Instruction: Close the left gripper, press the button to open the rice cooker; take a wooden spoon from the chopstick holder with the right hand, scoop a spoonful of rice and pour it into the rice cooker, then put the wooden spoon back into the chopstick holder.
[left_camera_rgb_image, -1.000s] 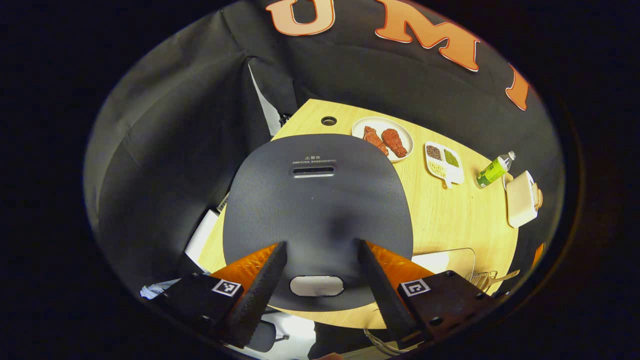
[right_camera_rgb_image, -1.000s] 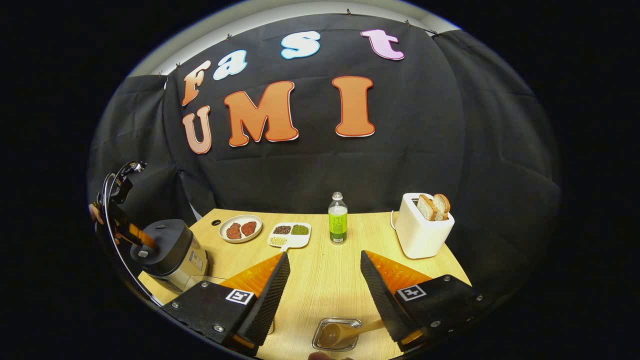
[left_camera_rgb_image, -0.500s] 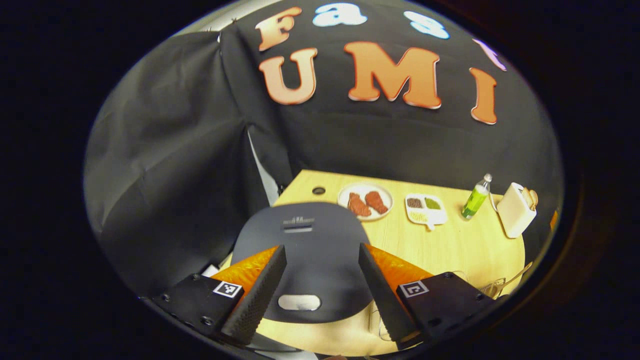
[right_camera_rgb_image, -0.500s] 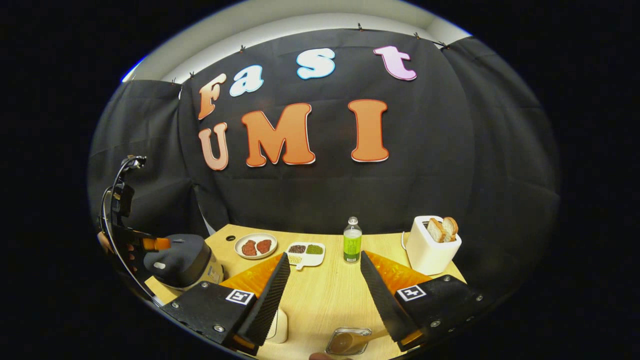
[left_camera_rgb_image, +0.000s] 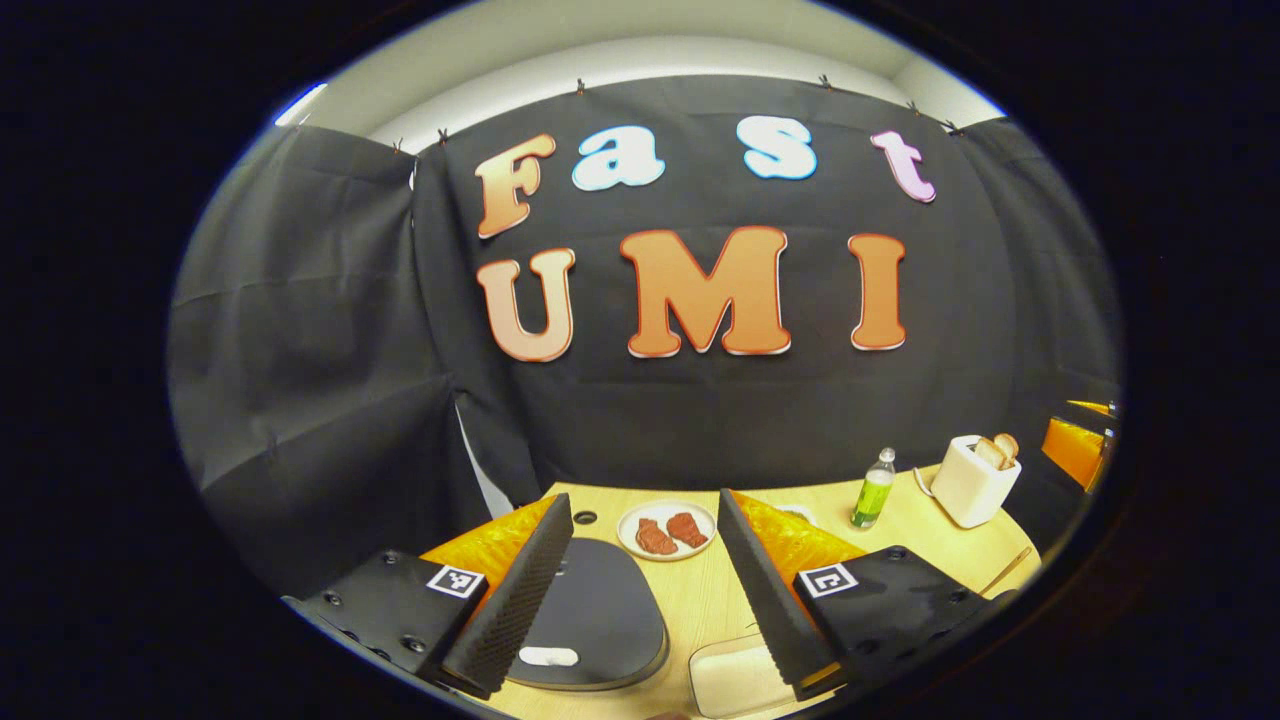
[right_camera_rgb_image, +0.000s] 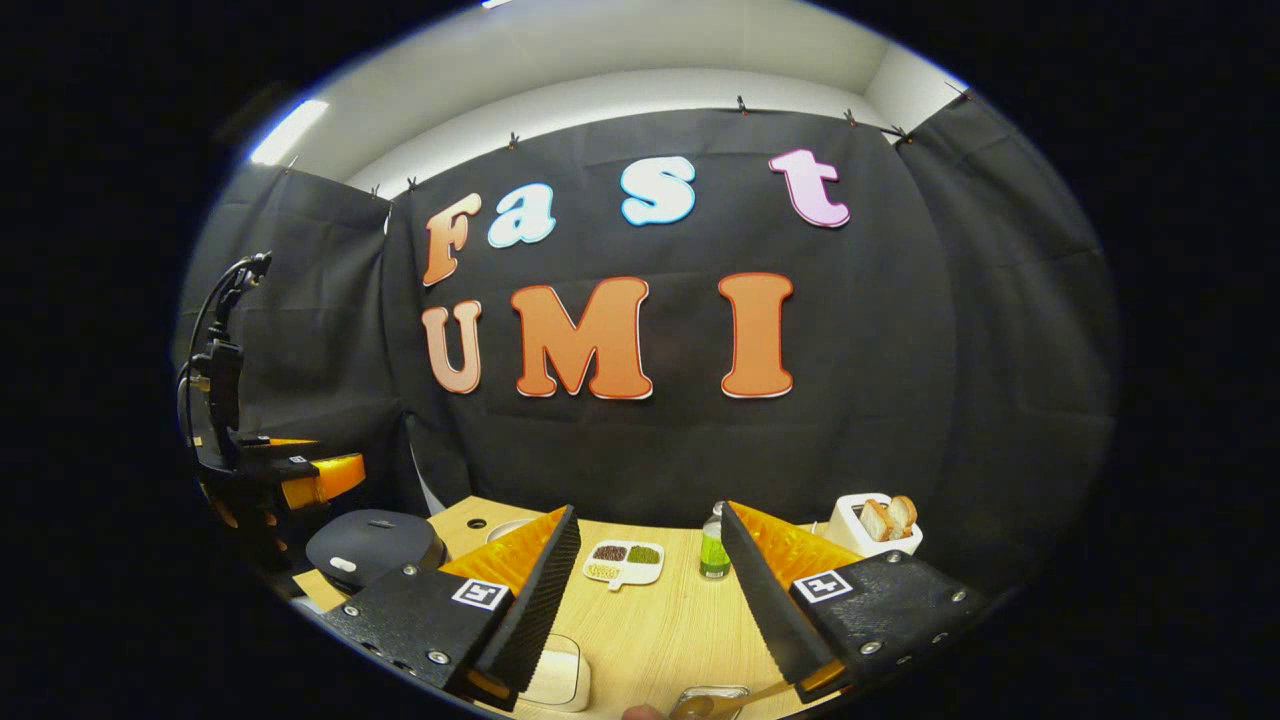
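In the left gripper view the rice cooker sits at seven o'clock, lid down and button unpressed, between the wide-apart fingers of the left hand-held gripper. In the right gripper view the right hand-held gripper gapes wide and empty over the bench, the wooden spoon lying at six o'clock. By my reading, every step remains.

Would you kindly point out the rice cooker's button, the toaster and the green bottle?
button (left_camera_rgb_image: 548, 656), left gripper view, its pale face.
toaster (right_camera_rgb_image: 850, 528), right gripper view, its white side.
green bottle (right_camera_rgb_image: 713, 553), right gripper view, its green body.
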